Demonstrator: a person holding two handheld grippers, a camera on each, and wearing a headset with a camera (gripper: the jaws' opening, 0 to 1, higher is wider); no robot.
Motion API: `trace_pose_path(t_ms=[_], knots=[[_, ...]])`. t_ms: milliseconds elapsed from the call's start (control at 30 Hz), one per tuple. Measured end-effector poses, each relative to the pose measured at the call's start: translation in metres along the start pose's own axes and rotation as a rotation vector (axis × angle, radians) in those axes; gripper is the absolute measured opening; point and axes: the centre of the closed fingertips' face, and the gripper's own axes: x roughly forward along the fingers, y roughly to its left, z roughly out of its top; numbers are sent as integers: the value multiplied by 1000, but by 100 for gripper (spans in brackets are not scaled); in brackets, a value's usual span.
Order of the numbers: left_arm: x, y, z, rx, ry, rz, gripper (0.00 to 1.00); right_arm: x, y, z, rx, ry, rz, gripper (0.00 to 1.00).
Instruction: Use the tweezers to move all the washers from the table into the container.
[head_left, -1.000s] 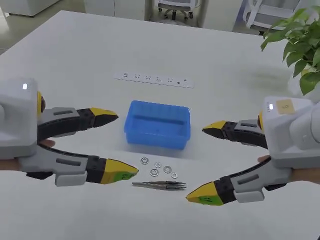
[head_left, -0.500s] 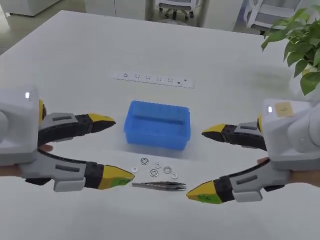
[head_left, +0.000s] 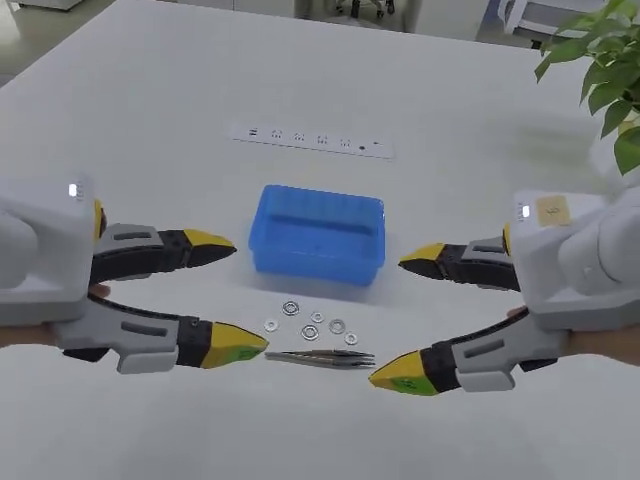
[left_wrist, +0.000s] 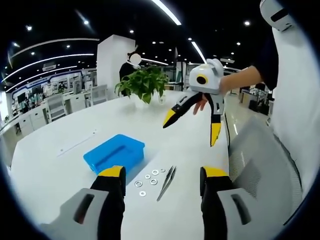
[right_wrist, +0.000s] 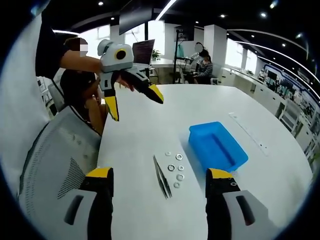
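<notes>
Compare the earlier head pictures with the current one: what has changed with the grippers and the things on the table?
Very little. The left gripper has eased slightly back, away from the washers; the right gripper barely moved. Both stay open and empty. The tweezers, washers and blue container lie where they were; their upward shift in the picture is the camera's.

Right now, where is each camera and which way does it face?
Head view: headset, looking down at blue container, washers, tweezers; left gripper and right gripper show.
Left gripper view: on left gripper, facing right gripper; own jaws below.
Right gripper view: on right gripper, facing left gripper; own jaws below.
Shared: all three see blue container, washers, tweezers.
</notes>
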Motion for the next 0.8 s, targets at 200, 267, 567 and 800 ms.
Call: trace_pose_path(t_ms=[200, 267, 567, 800], knots=[[12, 3, -14, 2, 47, -14, 58, 9, -4, -14, 18, 24, 9, 71], [18, 3, -20, 3, 62, -22, 56, 14, -5, -20, 26, 36, 15, 69], [39, 7, -41, -5, 134, -49, 45, 35, -10, -45, 75, 89, 33, 60], [50, 10, -69, -25, 200, -33, 39, 50, -11, -52, 83, 107, 57, 53]])
